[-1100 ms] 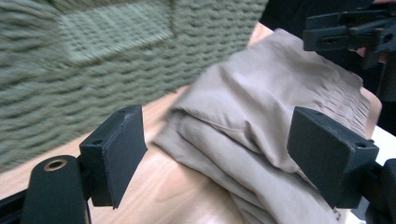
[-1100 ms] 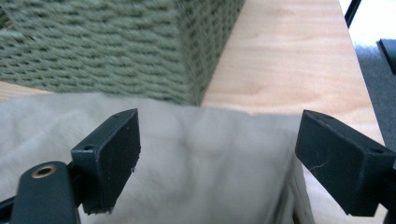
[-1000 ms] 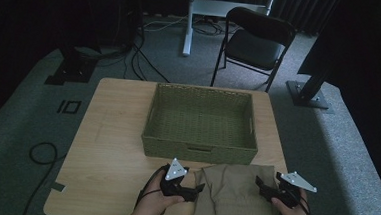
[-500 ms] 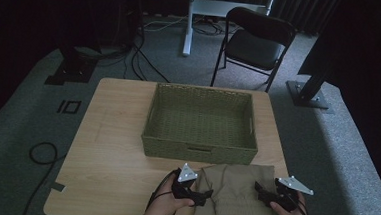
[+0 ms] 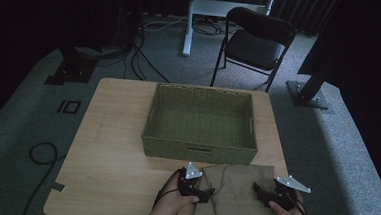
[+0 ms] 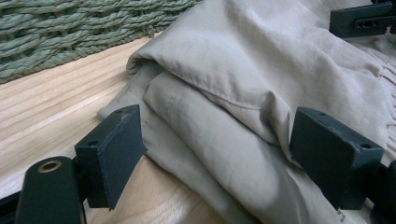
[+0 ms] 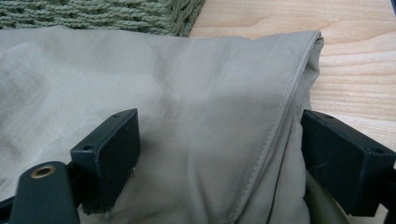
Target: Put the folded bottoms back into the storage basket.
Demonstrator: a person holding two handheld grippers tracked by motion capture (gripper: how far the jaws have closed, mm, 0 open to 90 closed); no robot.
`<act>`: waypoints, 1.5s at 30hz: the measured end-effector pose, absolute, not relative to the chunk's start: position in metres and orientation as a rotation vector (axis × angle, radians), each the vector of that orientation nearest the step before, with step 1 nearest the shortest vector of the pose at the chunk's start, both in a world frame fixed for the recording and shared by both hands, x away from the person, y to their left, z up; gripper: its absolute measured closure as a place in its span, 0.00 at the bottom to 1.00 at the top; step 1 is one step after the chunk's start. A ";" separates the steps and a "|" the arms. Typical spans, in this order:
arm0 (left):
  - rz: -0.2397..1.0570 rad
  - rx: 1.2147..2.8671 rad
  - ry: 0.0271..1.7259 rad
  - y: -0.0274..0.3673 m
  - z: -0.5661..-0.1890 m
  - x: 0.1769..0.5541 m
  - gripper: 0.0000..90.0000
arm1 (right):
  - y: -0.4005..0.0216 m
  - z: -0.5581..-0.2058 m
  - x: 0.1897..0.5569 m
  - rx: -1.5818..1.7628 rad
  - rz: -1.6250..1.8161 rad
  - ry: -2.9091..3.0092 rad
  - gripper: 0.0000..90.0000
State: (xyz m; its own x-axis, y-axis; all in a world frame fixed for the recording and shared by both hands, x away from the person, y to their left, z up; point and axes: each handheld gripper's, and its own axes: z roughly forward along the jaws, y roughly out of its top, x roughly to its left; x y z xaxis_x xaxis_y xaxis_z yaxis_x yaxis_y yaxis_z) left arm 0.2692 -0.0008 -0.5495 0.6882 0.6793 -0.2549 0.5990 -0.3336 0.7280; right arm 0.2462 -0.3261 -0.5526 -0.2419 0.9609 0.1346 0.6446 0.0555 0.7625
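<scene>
Right now the job looks like getting hold of the folded tan cloth (image 5: 237,190), which lies flat at the near edge of the light wooden table (image 5: 110,152), just in front of the green woven basket (image 5: 200,122). The basket looks empty, so the cloth probably goes in there next. The left gripper (image 5: 197,188) sits at the cloth's left edge, and the right gripper (image 5: 269,194) sits at its right edge. Both sets of jaws are wide apart and not squeezing anything yet. In the left gripper view, the jaws stand on each side of the thick folded layers of the cloth (image 6: 233,107). In the right gripper view, the jaws stand on each side of the stitched edge of the cloth (image 7: 196,116). Next, I think both grippers need to pinch shut on all the layers together, then lift evenly so the fold does not fall open. The person's hands come in low from the near side, with both grippers pointing inward at the cloth.
</scene>
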 end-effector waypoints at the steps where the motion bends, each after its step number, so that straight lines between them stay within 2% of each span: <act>1: 0.121 2.045 0.979 -0.002 -0.549 0.270 0.20 | -0.326 -0.553 0.246 1.600 1.029 1.932 0.15; 13: 0.205 2.099 0.922 -0.016 -0.551 0.271 0.19 | -0.325 -0.554 0.248 1.608 1.007 1.947 0.16; 18: 0.264 2.140 0.904 -0.025 -0.551 0.271 0.18 | -0.324 -0.553 0.247 1.588 1.010 1.963 0.21; 20: 0.272 2.148 0.894 -0.028 -0.551 0.271 0.20 | -0.323 -0.553 0.246 1.593 0.999 1.955 0.27; 21: 0.269 2.146 0.886 -0.028 -0.550 0.272 0.23 | -0.323 -0.552 0.246 1.591 0.990 1.951 0.29; 23: 0.253 2.126 0.881 -0.030 -0.550 0.273 0.38 | -0.321 -0.552 0.244 1.580 0.982 1.953 0.38; 26: 0.205 2.119 0.854 -0.032 -0.550 0.276 0.65 | -0.318 -0.550 0.243 1.579 0.984 1.972 0.62; 28: 0.206 2.134 0.831 -0.035 -0.550 0.277 0.79 | -0.316 -0.548 0.242 1.593 0.991 1.985 0.77; 29: 0.215 2.141 0.823 -0.036 -0.550 0.277 0.82 | -0.315 -0.547 0.241 1.592 0.991 1.998 0.82; 34: 0.196 2.151 0.818 -0.036 -0.546 0.277 0.90 | -0.316 -0.542 0.239 1.627 0.988 2.015 0.89; 45: 0.144 2.100 0.758 -0.039 -0.515 0.268 0.91 | -0.330 -0.517 0.225 1.657 1.118 1.986 0.90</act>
State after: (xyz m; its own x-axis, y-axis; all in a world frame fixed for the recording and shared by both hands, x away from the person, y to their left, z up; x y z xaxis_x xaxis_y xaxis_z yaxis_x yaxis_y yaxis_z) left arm 0.2678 -0.0388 -0.5154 0.8077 0.5650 -0.1687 0.4641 -0.4326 0.7730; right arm 0.2253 -0.3296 -0.5167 -0.2744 0.9336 0.2306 0.6812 0.0194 0.7318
